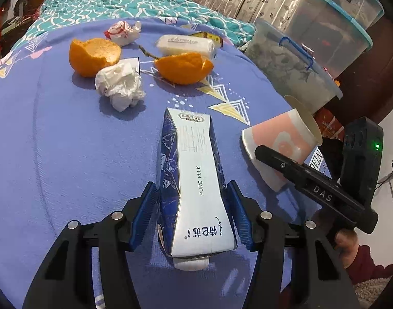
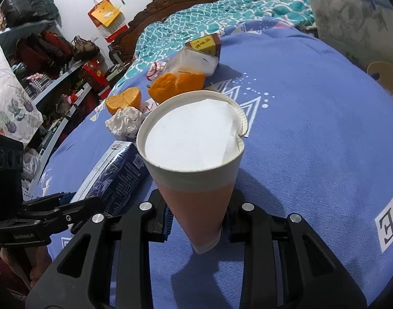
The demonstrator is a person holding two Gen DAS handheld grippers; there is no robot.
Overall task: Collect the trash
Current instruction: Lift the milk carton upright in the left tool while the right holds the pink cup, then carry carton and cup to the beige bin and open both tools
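"PURE MILK" carton [image 1: 196,180], "DAS" right gripper [image 1: 258,152]

Teal quilt [image 1: 124,0] beside stacked plastic bins [image 1: 333,25].

blue bedsheet [image 2: 312,134] covers the bed, teal patterned blanket [image 1: 114,2] bunched at its far end by a carved wooden headboard [image 2: 168,5]. white wall [image 2: 67,0] behind, cluttered shelves [image 2: 59,77] at left, stacked clear plastic bins [image 1: 333,25] beside the bed.

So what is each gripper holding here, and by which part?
Left gripper clamps the blue-and-white milk carton by its sides near the cap end. Right gripper grips the pink-and-white paper cup near its base.
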